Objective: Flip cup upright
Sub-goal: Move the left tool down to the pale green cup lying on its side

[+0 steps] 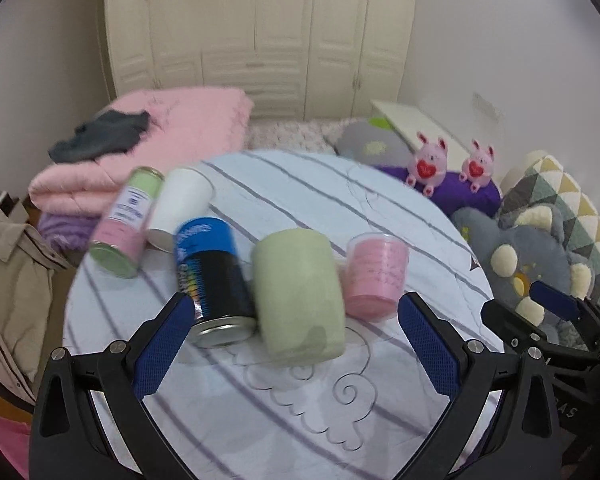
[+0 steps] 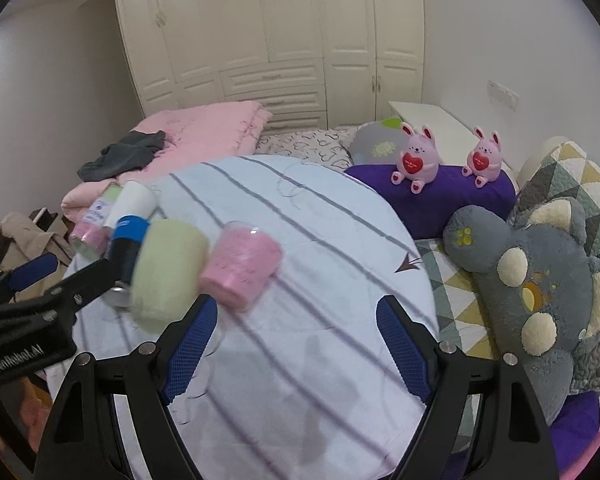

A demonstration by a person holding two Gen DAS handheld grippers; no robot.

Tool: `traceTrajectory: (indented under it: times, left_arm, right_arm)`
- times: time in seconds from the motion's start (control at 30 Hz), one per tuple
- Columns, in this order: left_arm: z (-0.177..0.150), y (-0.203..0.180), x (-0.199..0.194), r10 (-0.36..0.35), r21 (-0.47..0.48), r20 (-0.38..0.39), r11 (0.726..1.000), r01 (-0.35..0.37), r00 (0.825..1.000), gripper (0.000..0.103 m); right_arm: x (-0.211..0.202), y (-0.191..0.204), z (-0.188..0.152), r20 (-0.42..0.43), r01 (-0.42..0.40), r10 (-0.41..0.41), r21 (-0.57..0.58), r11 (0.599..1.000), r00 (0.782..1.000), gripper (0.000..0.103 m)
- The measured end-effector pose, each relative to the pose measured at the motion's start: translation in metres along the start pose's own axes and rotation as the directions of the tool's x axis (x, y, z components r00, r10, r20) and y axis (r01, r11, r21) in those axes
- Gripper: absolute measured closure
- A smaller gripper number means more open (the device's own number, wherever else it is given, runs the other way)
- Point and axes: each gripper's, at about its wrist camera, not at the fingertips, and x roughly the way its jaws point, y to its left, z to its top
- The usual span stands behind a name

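Observation:
A row of containers lies on its side on a round table with a striped white cloth [image 1: 300, 408]: a pink-and-green can [image 1: 126, 222], a white cup [image 1: 180, 208], a blue-and-black can [image 1: 212, 280], a pale green cup [image 1: 300, 296] and a pink translucent cup [image 1: 374, 278]. My left gripper [image 1: 296, 328] is open, its jaws on either side of the green cup's near end, empty. My right gripper [image 2: 296, 328] is open and empty above bare cloth, just right of the pink cup [image 2: 242, 266] and green cup [image 2: 166, 274]. The left gripper [image 2: 44, 280] shows at the left edge.
A folded pink quilt [image 1: 172, 140] with a dark garment lies behind the table. Two pink plush rabbits [image 2: 416, 160] sit on a purple cushion to the right. A grey plush toy [image 2: 540, 292] lies at the right. A beige jacket [image 1: 8, 280] hangs left. Wardrobe behind.

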Motion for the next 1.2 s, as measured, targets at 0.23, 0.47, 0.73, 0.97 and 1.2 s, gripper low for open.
traceTrajectory:
  times: [0.23, 0.47, 0.73, 0.97, 1.2]
  left_arm:
    - [0.020, -0.016, 0.042, 0.023, -0.018, -0.172, 0.999, -0.026, 0.985, 0.000]
    - [0.032, -0.005, 0.070, -0.007, -0.112, -0.274, 0.993, -0.025, 0.962, 0.001]
    - [0.034, -0.001, 0.092, -0.007, -0.123, -0.377, 0.992, -0.042, 0.926, 0.022]
    - [0.030, -0.002, 0.109, 0.056, -0.083, -0.431, 0.991, -0.101, 0.901, 0.022]
    - [0.021, -0.002, 0.128, 0.060, -0.077, -0.500, 0.991, -0.114, 0.864, 0.020]
  right_arm:
    - [0.026, -0.025, 0.018, -0.047, -0.015, 0.016, 0.018, 1.000, 0.999, 0.020]
    - [0.046, -0.034, 0.028, -0.080, -0.038, 0.038, 0.007, 0.999, 0.996, 0.020]
    - [0.066, -0.041, 0.031, -0.124, -0.053, 0.054, 0.014, 0.999, 0.991, 0.020]
    - [0.078, -0.048, 0.032, -0.150, -0.058, 0.064, 0.040, 0.997, 0.987, 0.020]
    - [0.088, -0.049, 0.032, -0.168, -0.067, 0.075, 0.054, 0.996, 0.983, 0.020]
